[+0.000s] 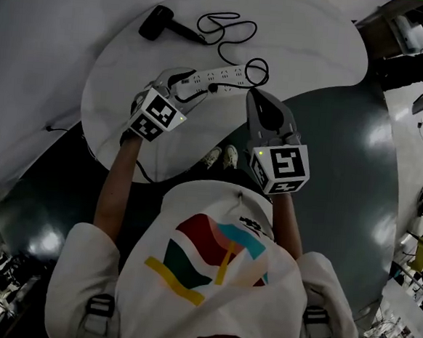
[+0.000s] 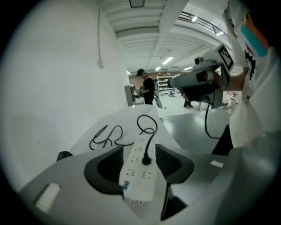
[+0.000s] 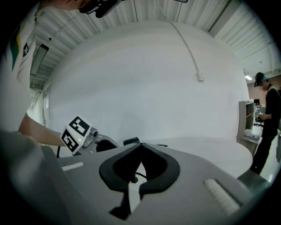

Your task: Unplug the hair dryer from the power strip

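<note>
Bracing the strip looks like the step in hand, with nothing pulled out yet. Nearest the camera, the left gripper (image 2: pixel 139 147) is spread wide, and the white power strip (image 2: pixel 135 178) is straddled between its pads. No squeeze can be made out, so it's probably not clamped.

A black plug (image 2: pixel 146 161) is still seated in a socket partway along the strip, right between those pads. From there its cord (image 2: pixel 149 127) is looped up and away across the white table (image 1: pixel 322 57).

The right gripper (image 3: pixel 141 145) is held just off the strip's side with its tips pinched together and nothing caught in them.

Farthest off, the black hair dryer (image 1: pixel 159 22) is left lying near the table's far edge, well apart from both tools.

For the next move, the strip likely needs to be pinned down on the left. The right tips would have to be opened, brought over the plug and closed on its body rather than the cord. Otherwise the whole strip could get dragged along.
</note>
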Demonstrator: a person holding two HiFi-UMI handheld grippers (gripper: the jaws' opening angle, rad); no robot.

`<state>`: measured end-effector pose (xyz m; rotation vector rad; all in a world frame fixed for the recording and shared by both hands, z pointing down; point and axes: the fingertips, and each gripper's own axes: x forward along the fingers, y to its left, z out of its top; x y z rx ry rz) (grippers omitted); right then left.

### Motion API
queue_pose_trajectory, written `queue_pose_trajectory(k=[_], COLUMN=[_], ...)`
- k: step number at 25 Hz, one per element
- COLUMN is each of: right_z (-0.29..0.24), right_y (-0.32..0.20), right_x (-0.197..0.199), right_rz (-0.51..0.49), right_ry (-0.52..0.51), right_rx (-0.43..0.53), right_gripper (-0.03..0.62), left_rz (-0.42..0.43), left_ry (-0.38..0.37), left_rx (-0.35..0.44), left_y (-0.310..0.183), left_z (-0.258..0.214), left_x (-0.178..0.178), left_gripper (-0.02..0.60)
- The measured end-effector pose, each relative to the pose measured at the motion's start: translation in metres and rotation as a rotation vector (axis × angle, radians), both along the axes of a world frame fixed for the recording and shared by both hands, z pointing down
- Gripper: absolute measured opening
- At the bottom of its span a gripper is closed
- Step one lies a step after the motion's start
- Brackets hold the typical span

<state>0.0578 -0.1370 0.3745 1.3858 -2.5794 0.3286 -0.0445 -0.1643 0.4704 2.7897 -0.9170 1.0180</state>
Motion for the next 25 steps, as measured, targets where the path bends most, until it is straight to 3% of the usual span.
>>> queue_pose_trajectory(k=[7, 11, 16, 21, 25], right_z=[0.015, 0.027, 0.045, 0.059, 0.067], right_y=[0.011, 0.015, 0.020, 0.019, 0.013], right_x=[-0.002, -0.004, -0.011, -0.018, -0.023], right_rz=[-0.010, -0.020, -0.044, -0.062, -0.075], right_ry=[0.022, 0.033, 0.043, 0.022, -0.021], right_rx=[-0.046, -0.080, -0.122, -0.159, -0.173], right_gripper=[0.014, 0.014, 0.014, 0.014, 0.014], left_rz=[0.126, 0.184, 0.233, 0.199, 0.204], left_ry=[-0.142, -0.251, -0.316, -0.275, -0.256], left_rx=[-0.156, -0.206, -0.265, -0.349, -0.357], left_y=[-0.004, -0.006, -0.004, -0.003, -0.004], left_z=[0.058, 0.079, 0.097, 0.104, 0.103], left_x=[-0.010, -0.014, -0.015, -0.018, -0.018], left_gripper=[0.225, 0.218, 0.212, 0.216, 0.218])
